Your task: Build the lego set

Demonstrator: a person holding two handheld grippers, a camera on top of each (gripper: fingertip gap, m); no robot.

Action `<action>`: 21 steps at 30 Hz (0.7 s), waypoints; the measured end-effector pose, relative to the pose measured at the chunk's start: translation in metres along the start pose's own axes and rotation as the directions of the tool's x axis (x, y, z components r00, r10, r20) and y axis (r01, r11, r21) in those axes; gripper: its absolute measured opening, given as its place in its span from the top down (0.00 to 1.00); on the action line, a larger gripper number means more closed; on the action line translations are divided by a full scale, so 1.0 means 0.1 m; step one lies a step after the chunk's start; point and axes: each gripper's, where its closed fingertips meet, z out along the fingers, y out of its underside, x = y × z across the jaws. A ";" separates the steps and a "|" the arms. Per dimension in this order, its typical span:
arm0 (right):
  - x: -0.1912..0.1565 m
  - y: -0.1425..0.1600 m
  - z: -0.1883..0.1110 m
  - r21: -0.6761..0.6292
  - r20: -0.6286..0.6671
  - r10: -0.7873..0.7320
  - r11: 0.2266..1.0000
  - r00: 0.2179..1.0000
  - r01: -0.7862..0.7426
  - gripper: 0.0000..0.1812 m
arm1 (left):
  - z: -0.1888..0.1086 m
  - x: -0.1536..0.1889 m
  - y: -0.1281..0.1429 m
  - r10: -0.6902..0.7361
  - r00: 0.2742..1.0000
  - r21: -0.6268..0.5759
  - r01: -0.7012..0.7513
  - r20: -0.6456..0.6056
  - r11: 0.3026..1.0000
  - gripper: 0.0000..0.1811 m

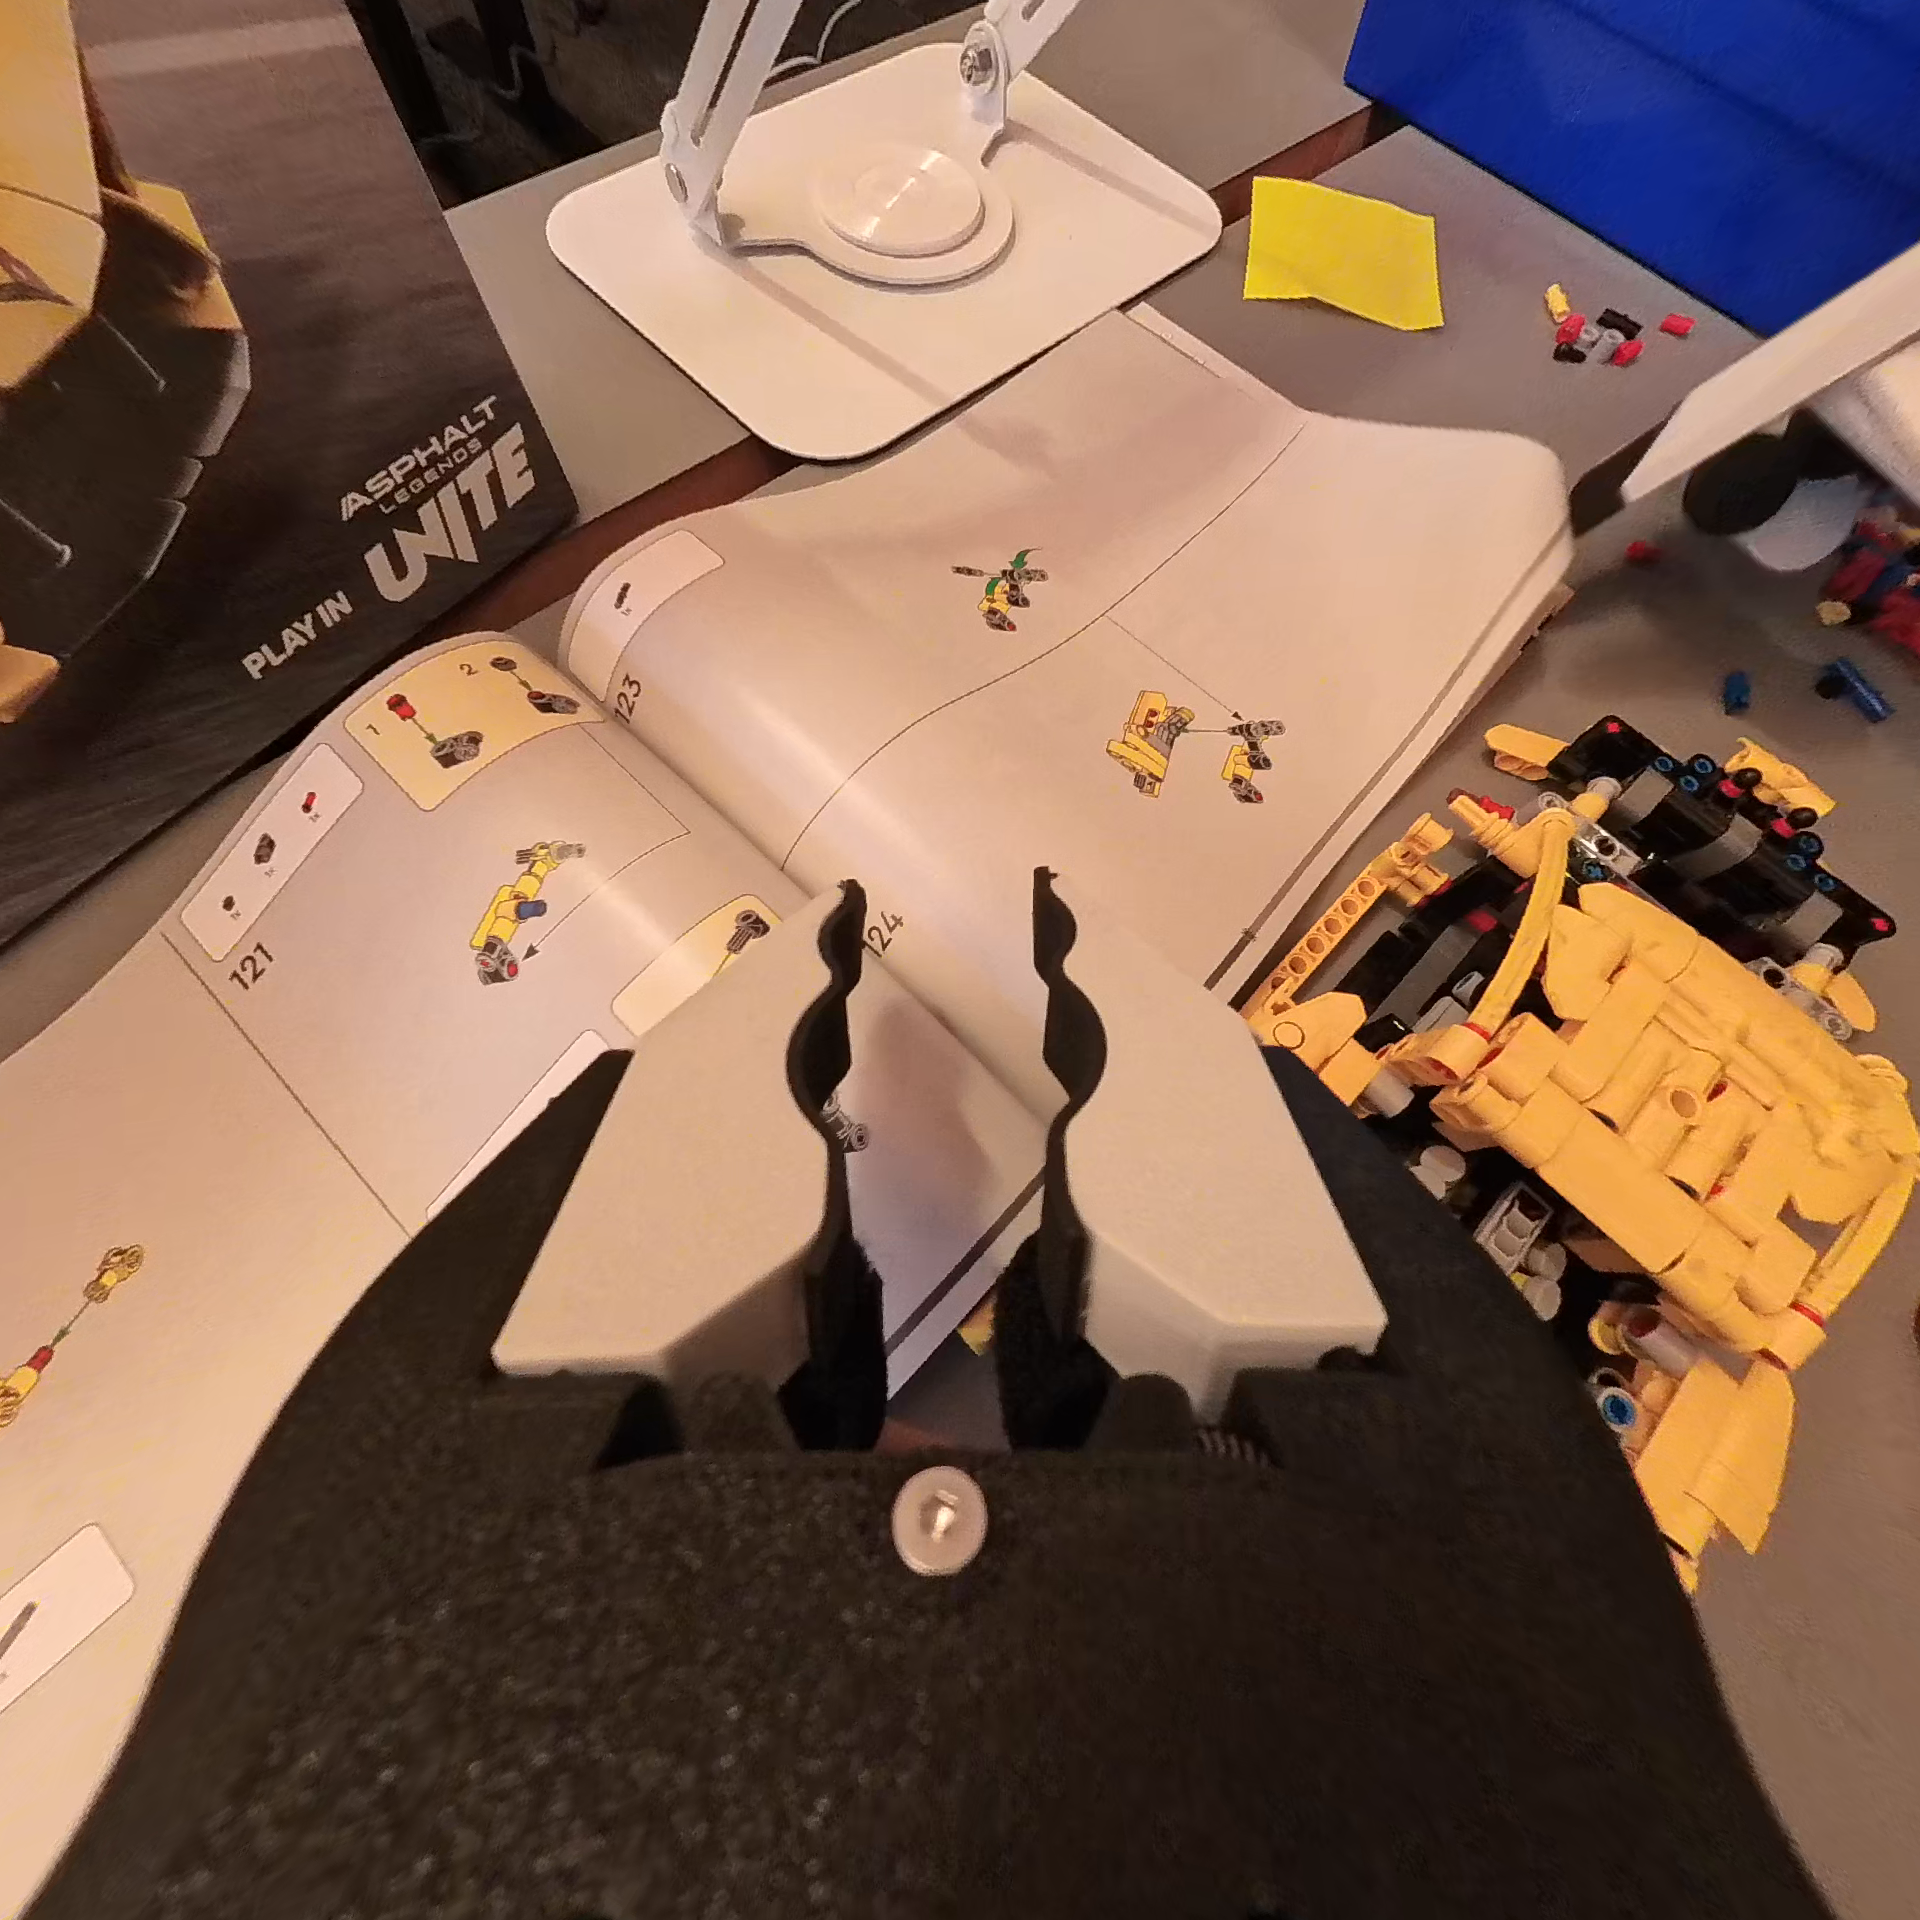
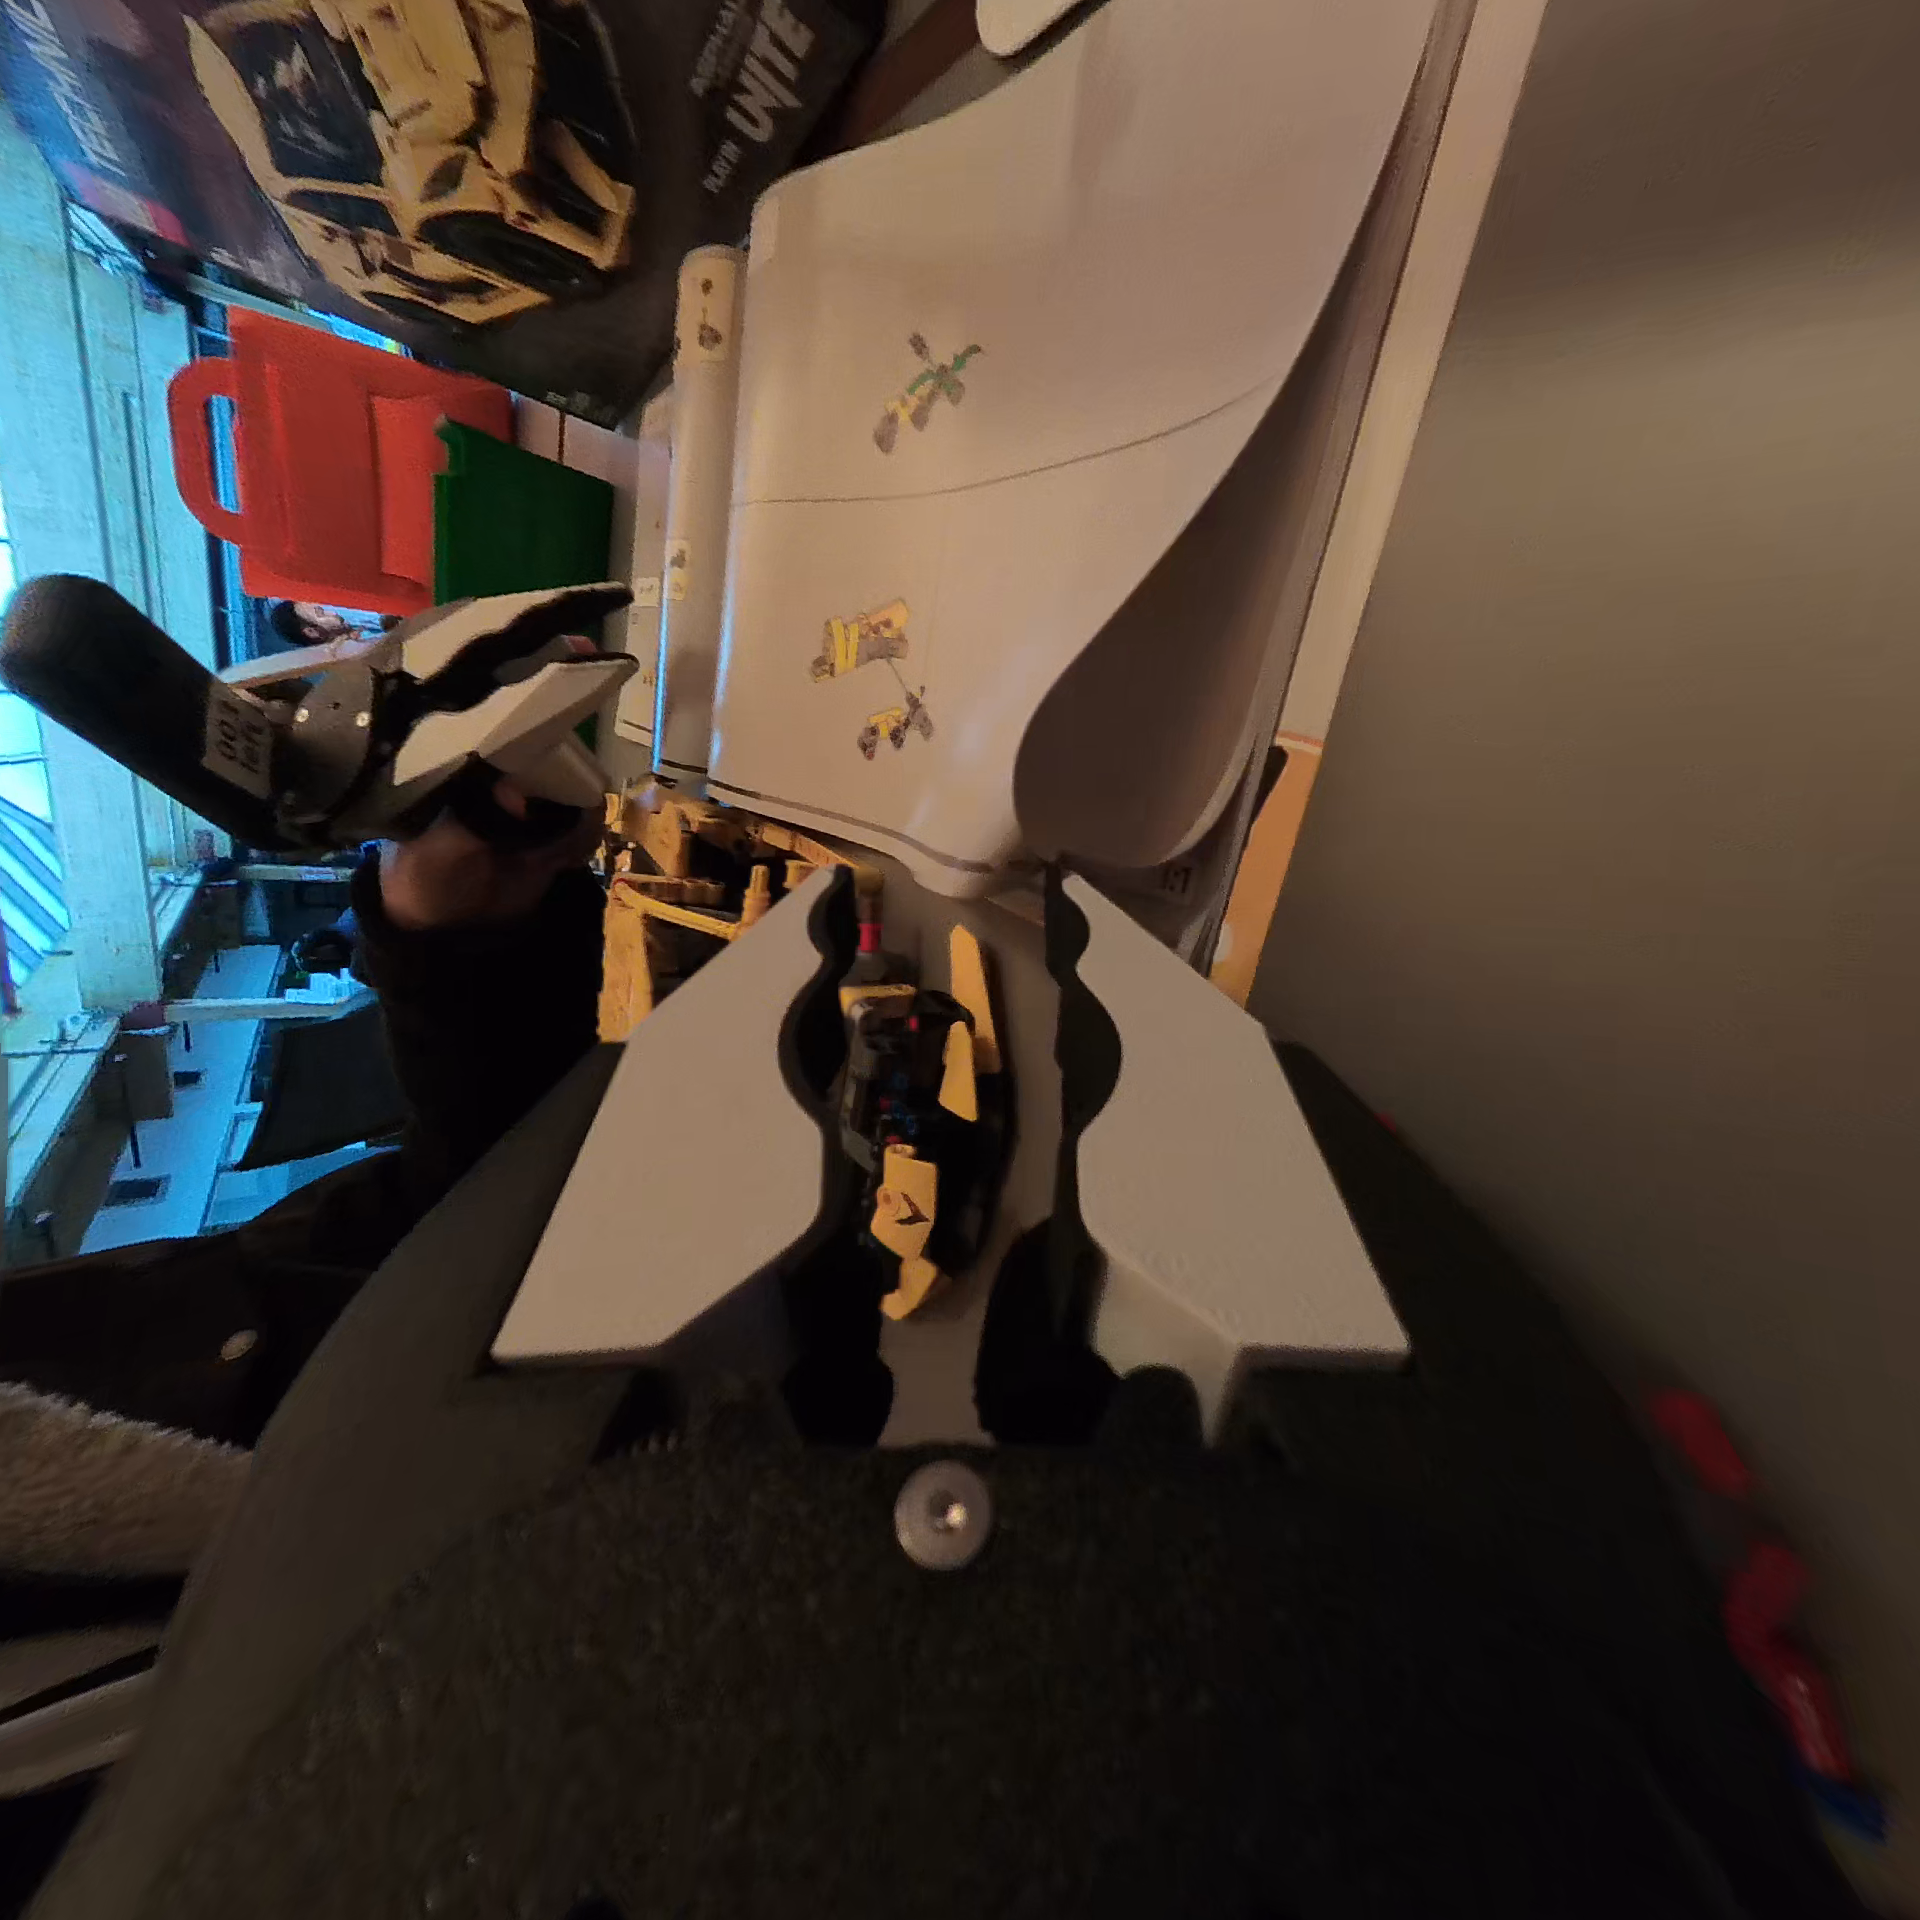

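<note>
A partly built yellow and black lego car (image 1: 1621, 1091) lies on the grey table right of the open instruction booklet (image 1: 935, 727). My left gripper (image 1: 948, 883) is open and empty, hovering over the booklet's fold. My right gripper (image 2: 945, 878) is open and turned on its side, with its tips at the booklet's (image 2: 1039, 468) near edge. A curled, lifted page (image 2: 1132, 748) ends right at one fingertip. The car (image 2: 914, 1091) shows beyond the gap between its fingers, not held. The left gripper (image 2: 613, 634), in a hand, shows farther off.
The set's box (image 1: 208, 468) stands at the left. A white stand base (image 1: 883, 270) sits behind the booklet. A yellow paper (image 1: 1340, 255), small loose pieces (image 1: 1600, 332) and a blue bin (image 1: 1662, 135) are at the back right. More loose pieces (image 1: 1870, 592) lie at the right edge. One gripper's finger ends stand about 20 cm off the other's.
</note>
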 end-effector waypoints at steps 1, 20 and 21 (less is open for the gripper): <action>0.03 -0.02 -0.02 0.008 -0.023 -0.001 1.000 1.000 0.001 0.80 | 0.00 0.00 0.00 0.000 1.000 0.000 0.000 -0.001 1.000 0.82; 0.21 0.12 -0.06 -0.078 -0.199 -0.037 0.997 0.979 0.022 0.79 | 0.00 0.01 0.01 0.003 1.000 -0.002 -0.003 -0.007 1.000 0.82; 0.21 0.16 -0.06 -0.097 -0.190 -0.032 0.995 0.981 0.014 0.79 | 0.01 0.01 0.02 0.001 1.000 -0.003 -0.001 -0.008 1.000 0.82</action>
